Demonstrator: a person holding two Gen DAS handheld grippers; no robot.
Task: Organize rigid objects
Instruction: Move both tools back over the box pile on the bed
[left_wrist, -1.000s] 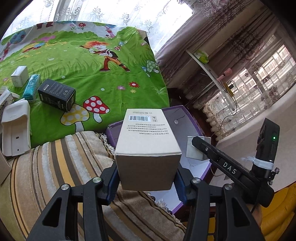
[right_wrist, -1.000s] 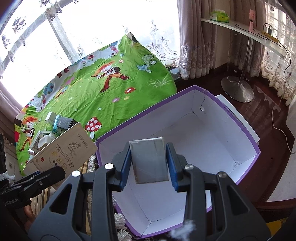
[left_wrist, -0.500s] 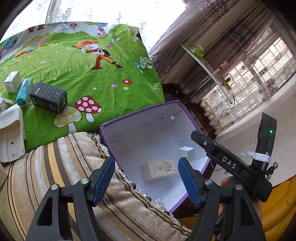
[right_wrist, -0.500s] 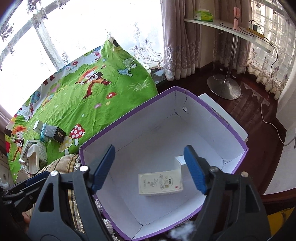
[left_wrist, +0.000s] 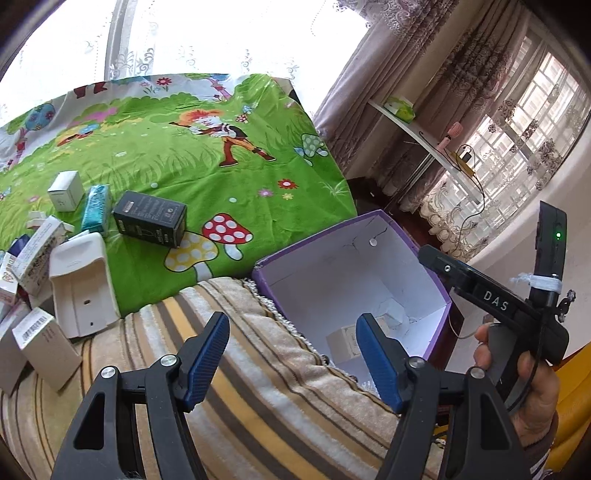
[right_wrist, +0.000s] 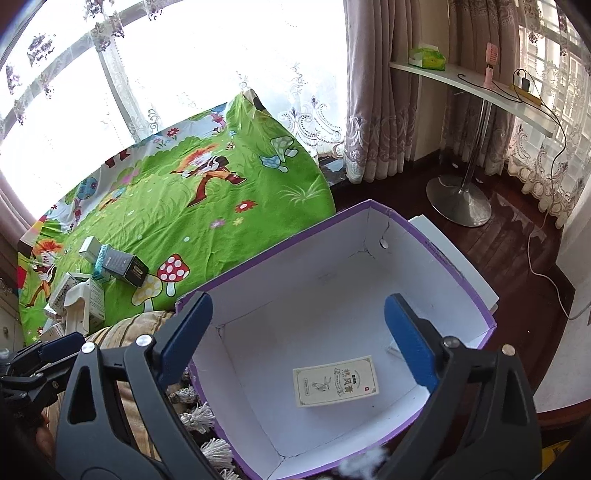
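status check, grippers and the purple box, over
Left gripper open, empty. Right gripper opening, empty, over purple box. Cream carton inside. Nothing blocking.

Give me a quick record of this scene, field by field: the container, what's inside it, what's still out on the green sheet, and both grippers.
container: purple box, open top
inside: cream labelled carton flat on the floor; small white box in the corner
still out: black box, teal pack, several white cartons on the green sheet
left gripper: open, empty
right gripper: jaws opening, empty
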